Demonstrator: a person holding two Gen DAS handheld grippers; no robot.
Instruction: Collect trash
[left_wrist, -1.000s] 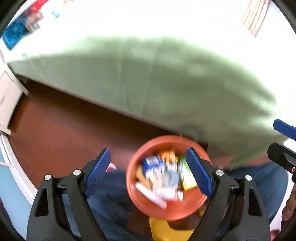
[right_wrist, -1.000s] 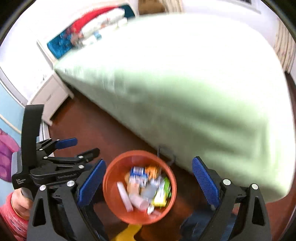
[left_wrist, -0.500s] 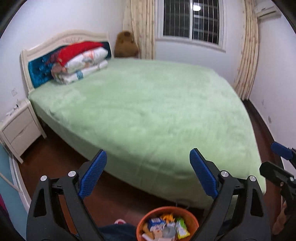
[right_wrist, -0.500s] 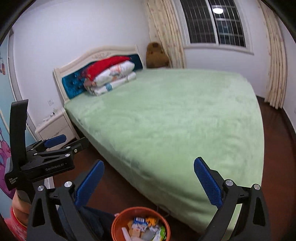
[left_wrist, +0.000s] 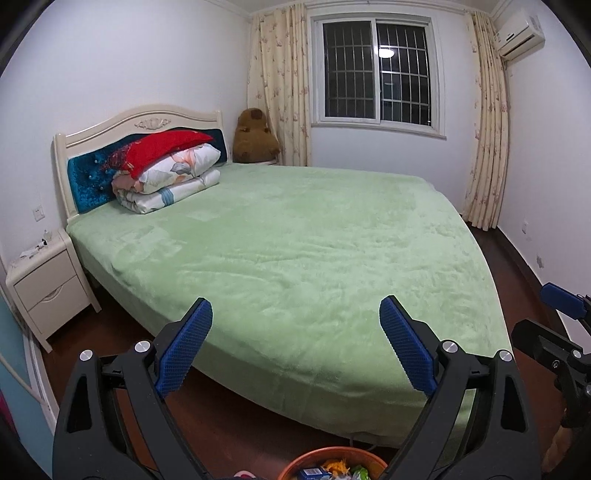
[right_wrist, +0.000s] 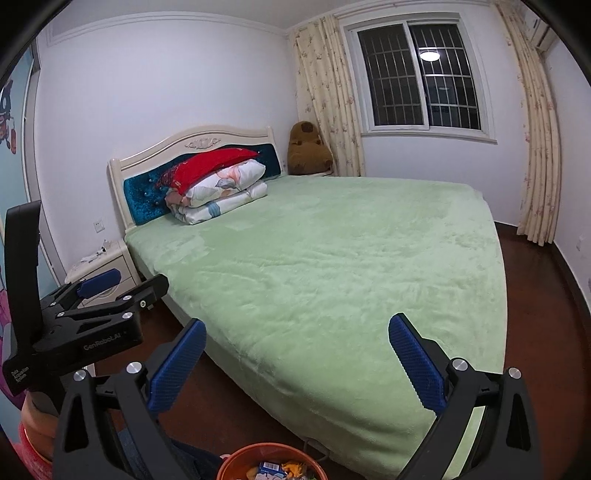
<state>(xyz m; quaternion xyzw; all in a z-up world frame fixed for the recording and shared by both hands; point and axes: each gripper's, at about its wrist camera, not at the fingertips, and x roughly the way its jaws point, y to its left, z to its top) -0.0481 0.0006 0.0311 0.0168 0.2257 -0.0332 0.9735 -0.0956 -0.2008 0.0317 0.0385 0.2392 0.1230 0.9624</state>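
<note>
Both cameras are now looking out across the room instead of down into the orange bin (left_wrist: 334, 463), which is sliding to the very bottom edge of each view. Only the far rim of that bin is showing, and inside it wrappers and small packets (right_wrist: 280, 470) are piling up: a blue-and-white carton, something orange, a green packet. The left gripper (left_wrist: 295, 349) is standing wide with nothing between its blue pads, its jaws having just been opening. The right gripper (right_wrist: 293, 363) is likewise spreading wide and empty, also just opening. A green bed (left_wrist: 314, 251) is filling the middle of both frames, its cover bare of litter. Folded bedding (left_wrist: 166, 177) is resting at the upper left by the headboard, and a white nightstand (left_wrist: 48, 288) is sitting at the left edge.
</note>
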